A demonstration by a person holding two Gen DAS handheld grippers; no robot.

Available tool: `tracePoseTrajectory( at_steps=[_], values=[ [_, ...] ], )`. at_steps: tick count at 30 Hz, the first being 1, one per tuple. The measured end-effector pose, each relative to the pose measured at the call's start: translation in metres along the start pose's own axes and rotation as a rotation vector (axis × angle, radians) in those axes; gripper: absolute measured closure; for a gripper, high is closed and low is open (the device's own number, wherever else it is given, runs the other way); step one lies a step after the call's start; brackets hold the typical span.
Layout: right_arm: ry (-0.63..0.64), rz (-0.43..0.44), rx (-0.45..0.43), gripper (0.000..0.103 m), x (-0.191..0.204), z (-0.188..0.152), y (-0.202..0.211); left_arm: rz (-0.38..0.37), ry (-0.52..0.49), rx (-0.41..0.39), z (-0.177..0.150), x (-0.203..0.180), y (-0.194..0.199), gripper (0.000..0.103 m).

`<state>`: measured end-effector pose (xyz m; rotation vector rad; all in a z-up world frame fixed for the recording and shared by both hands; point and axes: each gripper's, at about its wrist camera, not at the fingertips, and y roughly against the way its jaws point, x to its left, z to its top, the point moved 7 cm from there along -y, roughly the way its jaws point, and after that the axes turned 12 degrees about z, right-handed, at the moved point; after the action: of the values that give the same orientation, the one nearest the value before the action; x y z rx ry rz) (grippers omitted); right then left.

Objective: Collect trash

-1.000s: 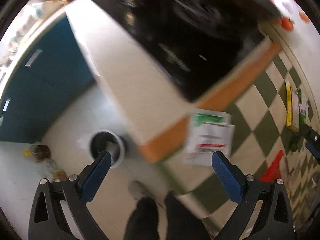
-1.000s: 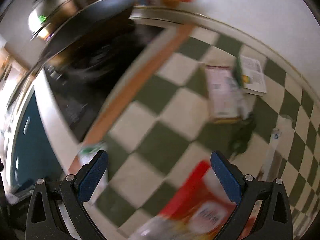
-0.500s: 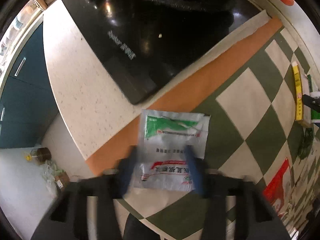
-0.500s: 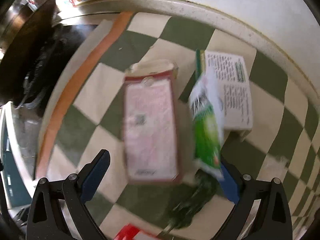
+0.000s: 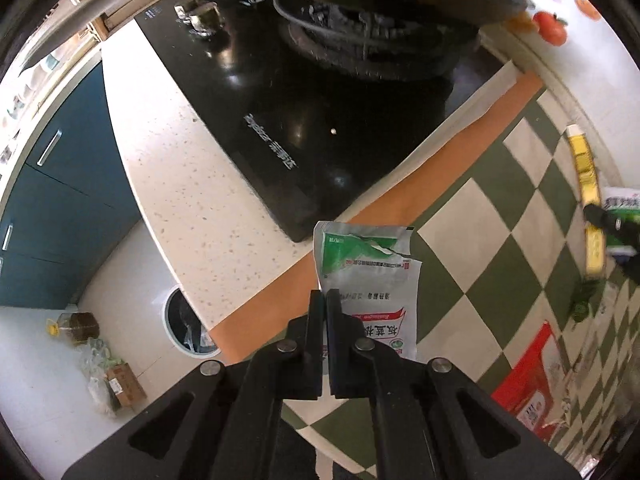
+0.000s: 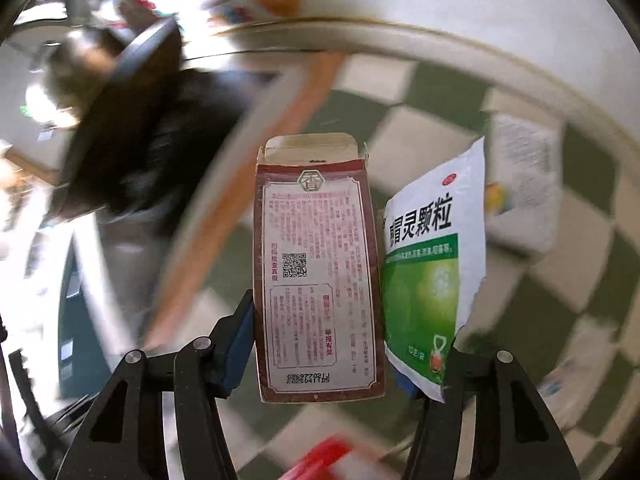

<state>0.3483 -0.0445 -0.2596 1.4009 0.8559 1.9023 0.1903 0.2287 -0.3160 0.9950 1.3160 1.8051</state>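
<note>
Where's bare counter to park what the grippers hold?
Bare: white speckled counter left of the black cooktop, and checkered cloth between silver sachet and yellow box. Crowded: cloth's right edge, around the red packet.

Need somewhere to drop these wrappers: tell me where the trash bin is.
In the left wrist view, the trash bin stands on the floor at lower left, partly tucked under the edge of the white countertop, just left of the left gripper, which holds the silver sachet.
</note>
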Motion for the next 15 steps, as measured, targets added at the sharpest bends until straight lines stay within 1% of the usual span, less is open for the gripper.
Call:
tracePoseTrajectory(
  at_steps=[1, 4, 5, 7, 8, 10, 11, 12, 13, 14, 15],
  values=[
    [0.01, 0.049, 0.03, 0.042, 0.01, -0.01, -0.002, -0.004, 0.007, -0.007, -0.002, 0.006, 0.003, 0.103],
    [0.019, 0.067, 0.074, 0.042, 0.026, -0.029, -0.009, -0.012, 0.032, -0.018, -0.001, 0.021, 0.008, 0.103],
    [0.015, 0.075, 0.081, 0.042, 0.029, -0.039, -0.009, -0.013, 0.04, -0.021, -0.001, 0.023, 0.014, 0.103],
    [0.023, 0.087, 0.091, 0.042, 0.04, -0.049, -0.017, -0.012, 0.058, -0.027, -0.004, 0.037, 0.015, 0.103],
    [0.034, 0.08, 0.092, 0.042, 0.046, -0.06, -0.021, -0.008, 0.065, -0.03, -0.006, 0.042, 0.017, 0.103],
    [0.082, 0.004, 0.111, 0.041, 0.048, -0.071, -0.029, 0.002, 0.072, -0.028, -0.01, 0.049, 0.017, 0.103],
    [0.104, -0.05, 0.142, 0.039, 0.043, -0.072, -0.038, 0.004, 0.076, -0.023, -0.012, 0.051, 0.014, 0.103],
    [0.107, -0.083, 0.176, 0.035, 0.04, -0.075, -0.044, 0.004, 0.08, -0.016, -0.015, 0.051, 0.011, 0.103],
    [0.1, -0.108, 0.191, 0.023, 0.037, -0.076, -0.045, 0.002, 0.084, -0.009, -0.016, 0.052, 0.008, 0.103],
    [0.084, -0.121, 0.177, 0.019, 0.035, -0.076, -0.041, -0.004, 0.088, -0.002, -0.018, 0.052, 0.005, 0.103],
    [0.069, -0.14, 0.155, 0.019, 0.035, -0.075, -0.036, -0.009, 0.09, 0.003, -0.02, 0.051, 0.003, 0.103]
  ],
)
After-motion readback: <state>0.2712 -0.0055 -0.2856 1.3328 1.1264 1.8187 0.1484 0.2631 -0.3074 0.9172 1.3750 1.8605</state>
